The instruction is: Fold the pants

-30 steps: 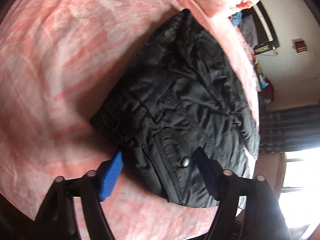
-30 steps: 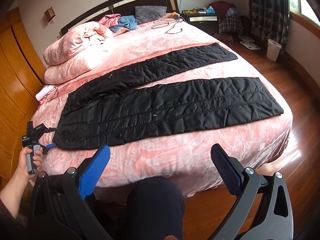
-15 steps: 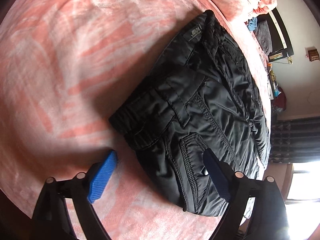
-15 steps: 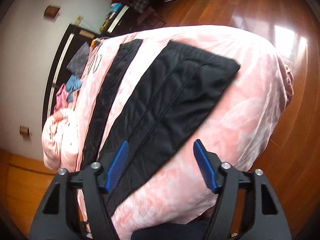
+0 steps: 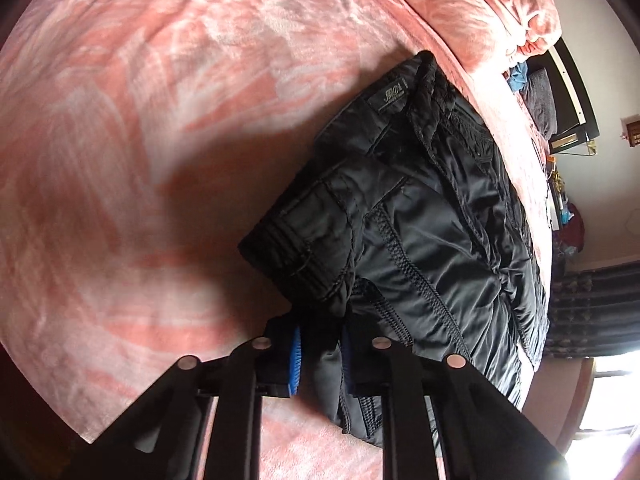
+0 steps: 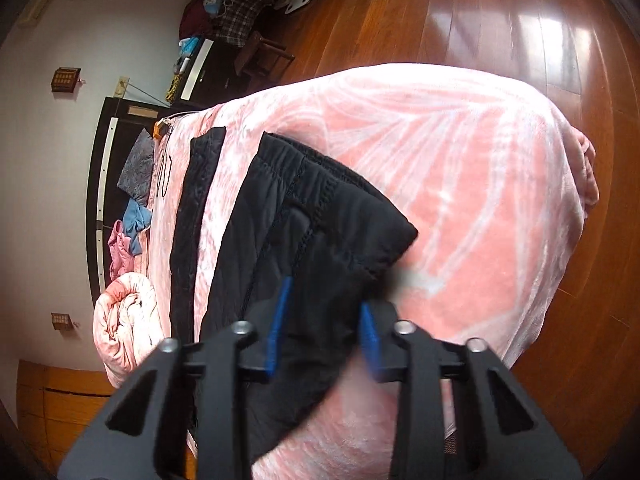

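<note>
Black padded pants point(image 5: 420, 220) lie on the pink bed point(image 5: 140, 120). In the left wrist view their waist end with pockets and a label fills the middle. My left gripper point(image 5: 320, 356) is shut on the near corner of the waistband, with black fabric pinched between its blue pads. In the right wrist view the near leg's hem point(image 6: 320, 220) lies by the foot of the bed, and the other leg point(image 6: 196, 208) stretches out beyond it. My right gripper point(image 6: 322, 328) is closing on the hem's near corner, and fabric fills the gap between its pads.
A rolled pink quilt point(image 6: 124, 320) and loose clothes point(image 6: 134, 220) lie near the dark headboard point(image 6: 100, 160). The pink bedspread point(image 6: 460, 160) hangs over the bed's foot above the wooden floor point(image 6: 480, 12). A cluttered nightstand point(image 6: 200, 68) stands by the wall.
My left gripper closed on the waistband corner. My right gripper rolled, swung down to the foot of the bed and narrowed from wide open onto the leg hem.
</note>
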A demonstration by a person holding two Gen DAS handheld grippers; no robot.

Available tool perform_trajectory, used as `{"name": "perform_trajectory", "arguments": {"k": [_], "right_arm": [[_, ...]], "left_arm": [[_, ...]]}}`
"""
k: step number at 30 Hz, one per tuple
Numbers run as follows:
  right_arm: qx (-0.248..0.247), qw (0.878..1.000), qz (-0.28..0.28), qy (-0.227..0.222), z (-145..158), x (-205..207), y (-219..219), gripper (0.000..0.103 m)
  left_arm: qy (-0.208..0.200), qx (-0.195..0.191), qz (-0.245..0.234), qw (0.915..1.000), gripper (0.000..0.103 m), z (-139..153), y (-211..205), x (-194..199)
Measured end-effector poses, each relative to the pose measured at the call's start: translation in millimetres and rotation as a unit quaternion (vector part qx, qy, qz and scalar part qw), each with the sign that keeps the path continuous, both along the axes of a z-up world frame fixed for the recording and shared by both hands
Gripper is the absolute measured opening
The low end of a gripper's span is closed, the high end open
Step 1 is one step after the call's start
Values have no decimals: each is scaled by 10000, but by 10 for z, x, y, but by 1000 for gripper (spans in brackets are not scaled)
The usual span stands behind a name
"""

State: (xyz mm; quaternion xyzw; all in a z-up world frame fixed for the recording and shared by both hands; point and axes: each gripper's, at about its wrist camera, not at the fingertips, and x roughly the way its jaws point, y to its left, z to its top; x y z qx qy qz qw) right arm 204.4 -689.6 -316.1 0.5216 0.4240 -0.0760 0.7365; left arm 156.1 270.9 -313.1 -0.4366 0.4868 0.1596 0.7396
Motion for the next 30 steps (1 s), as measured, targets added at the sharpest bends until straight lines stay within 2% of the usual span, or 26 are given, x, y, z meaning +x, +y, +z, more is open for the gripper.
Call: {"name": "perform_trajectory", "arguments": {"k": [2, 5, 8, 10, 12, 15, 18, 19, 20, 21, 22, 23, 25, 27, 30], "right_arm": [[-23, 9999, 97, -33, 75, -4, 109, 17], [-156, 9988, 445, -159, 273, -21, 349, 15], [-144, 9976, 634, -221, 381, -84, 548, 15], [-117, 9967, 785, -196, 366, -130, 671, 14], [-101, 9954, 950, -75, 277, -162, 789, 14], [-338, 9920, 1178, 292, 94, -179, 910, 15], [-313, 9913, 1215, 392, 39, -224, 891, 26], [-422, 9900, 1274, 435, 96, -227, 886, 40], [-668, 9876, 1351, 451, 197, -229, 883, 56], [-1038, 9836, 1398, 461, 331, -233, 882, 59], [-1426, 9788, 1397, 466, 469, -255, 882, 60], [-1734, 9739, 1403, 428, 592, -267, 896, 60], [-2028, 9665, 1564, 160, 806, -253, 1019, 62], [-2118, 9562, 2023, 32, 877, -117, 1243, 66], [-1846, 9476, 2606, 115, 709, 142, 1579, 67]], "left_arm": [[-32, 101, 207, 9997, 14, 70, 111, -98], [-64, 4, 414, 9991, 14, 146, 352, -235], [-119, 146, 587, 9981, 14, 272, 567, -426], [-76, 142, 847, 9963, 14, 251, 747, -582], [141, 89, 1017, 9947, 14, 114, 896, -653], [352, 123, 855, 9956, 21, -62, 982, -611], [539, 207, 620, 9964, 27, -44, 951, -501], [608, 216, 544, 9964, 28, 2, 951, -502], [704, 342, 476, 9958, 49, 79, 946, -498], [842, 661, 491, 9930, 85, 192, 947, -510], [930, 1134, 573, 9875, 93, 342, 936, -547], [886, 1488, 596, 9831, 93, 487, 927, -563], [568, 1746, 421, 9821, 93, 706, 964, -488], [283, 1658, 138, 9857, 94, 833, 999, -270], [-80, 1356, -278, 9903, 98, 914, 1077, 207]]}}
